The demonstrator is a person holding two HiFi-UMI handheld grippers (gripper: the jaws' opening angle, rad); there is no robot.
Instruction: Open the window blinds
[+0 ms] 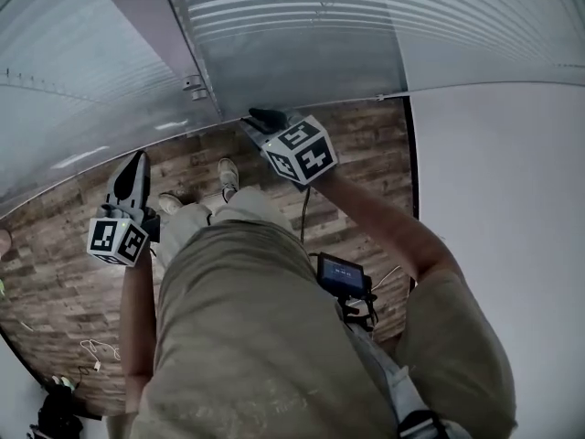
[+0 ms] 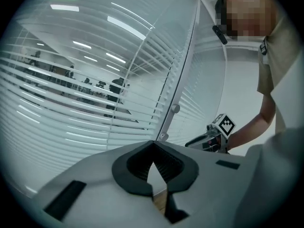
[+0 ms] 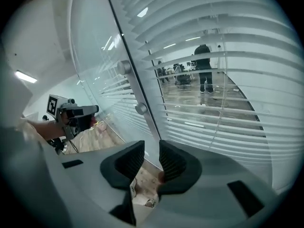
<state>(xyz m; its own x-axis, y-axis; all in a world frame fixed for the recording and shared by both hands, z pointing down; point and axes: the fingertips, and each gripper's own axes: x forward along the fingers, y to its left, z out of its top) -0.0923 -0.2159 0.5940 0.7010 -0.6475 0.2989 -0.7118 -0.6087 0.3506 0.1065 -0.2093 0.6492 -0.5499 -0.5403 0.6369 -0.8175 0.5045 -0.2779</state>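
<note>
Blinds sit behind the glass on both sides of the upright post. The slats are tilted only part-way, and the room beyond shows in strips between them, so the task is judged unfinished. Two round knobs are mounted on the post, one above the other. These are probably the controls that turn the slats.

Right gripper: held close to the post, aimed at its foot, just below the lower knob. The jaws stand a narrow way apart and grip nothing; only the plank floor shows through the gap. This opening is judged to suit a small knob. The tool appears set to approach a knob rather than to pull on anything.

Left gripper: held well away from the post, on its left in the head view, and pointed toward it. The jaw tips meet and nothing is between them. It is judged to be on standby, kept clear of the working hand.

Next step, as judged: raise the right gripper to a knob, seat both pads squarely on it, close, then roll the wrist. A smooth round knob may slip under a shallow grip, so check the seating before turning.
</note>
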